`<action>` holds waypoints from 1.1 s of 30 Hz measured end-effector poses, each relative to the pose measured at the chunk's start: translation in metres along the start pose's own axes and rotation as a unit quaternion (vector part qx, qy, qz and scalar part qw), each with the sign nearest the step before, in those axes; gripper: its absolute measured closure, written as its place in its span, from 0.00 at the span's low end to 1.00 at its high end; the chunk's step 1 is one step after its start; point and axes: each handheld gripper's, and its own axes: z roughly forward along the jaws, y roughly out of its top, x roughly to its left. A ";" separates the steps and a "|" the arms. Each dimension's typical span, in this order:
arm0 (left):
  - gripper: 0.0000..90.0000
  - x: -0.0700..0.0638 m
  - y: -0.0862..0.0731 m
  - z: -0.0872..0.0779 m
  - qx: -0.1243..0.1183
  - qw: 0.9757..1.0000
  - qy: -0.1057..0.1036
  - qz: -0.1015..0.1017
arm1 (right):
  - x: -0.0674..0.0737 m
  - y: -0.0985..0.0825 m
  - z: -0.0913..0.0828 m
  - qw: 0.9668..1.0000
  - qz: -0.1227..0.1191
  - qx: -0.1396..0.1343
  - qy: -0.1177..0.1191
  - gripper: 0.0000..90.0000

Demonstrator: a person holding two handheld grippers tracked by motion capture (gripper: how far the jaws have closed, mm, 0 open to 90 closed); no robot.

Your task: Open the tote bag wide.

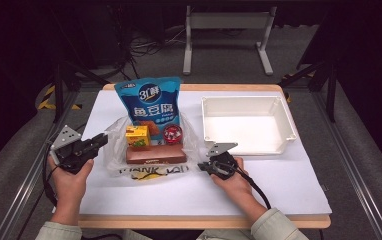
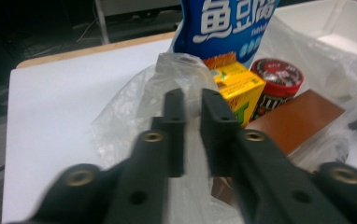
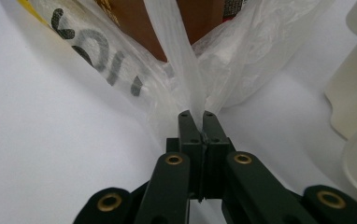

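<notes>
A thin, clear plastic bag (image 1: 151,167) lies crumpled and glossy on the white table cover (image 1: 279,185), black letters and a yellow streak printed along its near edge. It is soft and wrinkled everywhere, with pale folds that catch the light. Inside it I see a tall blue pouch (image 1: 150,102) with white lettering, slick and slightly puffed; a small yellow carton (image 1: 137,136) with sharp square corners; a round tin with a red lid (image 1: 173,134); and a flat brown box (image 1: 155,155), long and matte, lying along the front. To the right of the bag sits a white plastic bin (image 1: 284,120), rigid, rectangular, with a rolled rim and smooth walls.

My left gripper (image 1: 99,140) is at the bag's left side. In the left gripper view its black jaws stand close together with a narrow gap, and a puckered tuft of the clear film rises between them. The film looks caught there, but I cannot tell for certain how firmly the pads bite on it.

My right gripper (image 1: 205,166) is low at the bag's right front corner, just in front of the bin. In the right gripper view (image 3: 196,122) its jaws are pressed together on a twisted white strip of the bag, which runs taut from the tips up into the gathered plastic.
</notes>
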 end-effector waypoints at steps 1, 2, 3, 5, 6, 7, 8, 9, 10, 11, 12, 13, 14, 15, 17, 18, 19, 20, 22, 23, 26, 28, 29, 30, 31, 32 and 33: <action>0.99 0.001 -0.003 0.001 0.009 1.000 -0.002 -0.001 | 0.000 0.000 0.000 1.000 -0.002 0.001 0.000 1.00; 0.99 0.001 -0.005 0.002 0.018 1.000 -0.003 0.000 | 0.001 0.000 0.000 1.000 -0.003 0.002 -0.001 1.00; 1.00 0.000 -0.008 0.003 0.027 1.000 -0.001 0.002 | 0.001 0.000 0.000 1.000 -0.004 0.002 -0.003 1.00; 1.00 -0.001 -0.013 0.006 0.048 0.999 0.006 0.012 | 0.002 0.000 0.000 1.000 -0.006 0.002 -0.003 1.00; 1.00 -0.001 -0.016 0.008 0.056 0.998 0.008 0.017 | 0.003 0.000 -0.001 1.000 -0.007 0.004 -0.002 1.00; 1.00 -0.001 -0.021 0.012 0.072 0.997 0.008 0.019 | 0.003 0.001 -0.001 1.000 -0.008 0.005 -0.002 1.00; 1.00 -0.001 -0.021 0.012 0.072 0.997 0.008 0.019 | 0.003 0.001 -0.001 1.000 -0.008 0.005 -0.002 1.00; 1.00 0.000 -0.024 0.015 0.078 0.997 0.009 0.017 | 0.004 0.001 -0.001 1.000 -0.009 0.005 -0.001 1.00; 1.00 0.000 -0.027 0.019 0.087 0.996 0.007 0.017 | 0.004 0.001 -0.001 1.000 -0.009 0.007 0.001 1.00; 1.00 0.001 -0.029 0.022 0.092 0.996 0.006 0.016 | 0.004 0.001 -0.001 1.000 -0.010 0.007 0.002 1.00; 1.00 0.001 -0.031 0.026 0.100 0.995 0.007 0.016 | 0.005 0.001 -0.001 1.000 -0.011 0.007 0.002 1.00; 1.00 0.002 -0.033 0.028 0.106 0.994 0.004 0.016 | 0.006 0.002 -0.001 1.000 -0.011 0.008 0.003 1.00; 1.00 0.002 -0.036 0.032 0.115 0.993 0.004 0.013 | 0.006 0.002 -0.001 1.000 -0.013 0.008 0.003 1.00; 1.00 0.003 -0.038 0.035 0.120 0.993 0.002 0.013 | 0.007 0.002 -0.001 1.000 -0.014 0.009 0.004 1.00; 1.00 0.004 -0.042 0.041 0.138 0.990 -0.002 0.011 | 0.007 0.002 -0.002 1.000 -0.014 0.011 0.006 1.00; 1.00 0.004 -0.044 0.044 0.147 0.989 -0.005 0.011 | 0.007 0.002 -0.002 1.000 -0.014 0.012 0.006 1.00; 1.00 0.004 -0.046 0.047 0.151 0.988 -0.008 0.011 | 0.007 0.002 -0.002 1.000 -0.015 0.013 0.005 1.00; 1.00 0.003 -0.048 0.049 0.157 0.987 -0.009 0.012 | 0.008 0.002 -0.002 1.000 -0.016 0.013 0.005 1.00; 1.00 0.003 -0.050 0.051 0.168 0.986 -0.016 0.010 | 0.008 0.002 -0.003 1.000 -0.016 0.013 0.005 1.00; 1.00 0.003 -0.051 0.052 0.172 0.985 -0.020 0.012 | 0.008 0.002 -0.004 1.000 -0.016 0.013 0.005 1.00; 1.00 0.002 -0.055 0.055 0.181 0.983 -0.025 0.008 | 0.009 0.001 -0.005 1.000 -0.016 0.012 0.006 1.00; 1.00 0.001 -0.057 0.056 0.184 0.983 -0.025 0.010 | 0.008 0.001 -0.006 1.000 -0.014 0.014 0.008 1.00; 1.00 0.001 -0.057 0.056 0.184 0.983 -0.025 0.010 | 0.008 0.001 -0.006 1.000 -0.014 0.014 0.008 1.00; 1.00 0.001 -0.058 0.057 0.186 0.982 -0.028 0.012 | 0.008 0.000 -0.007 1.000 -0.012 0.015 0.009 1.00; 1.00 0.000 -0.058 0.057 0.184 0.982 -0.027 0.013 | 0.008 0.000 -0.008 1.000 -0.010 0.015 0.012 1.00; 1.00 0.001 -0.058 0.057 0.183 0.983 -0.027 0.013 | 0.008 0.000 -0.009 1.000 -0.009 0.016 0.015 1.00; 1.00 0.001 -0.059 0.056 0.182 0.983 -0.027 0.010 | 0.009 -0.001 -0.010 1.000 -0.006 0.016 0.016 1.00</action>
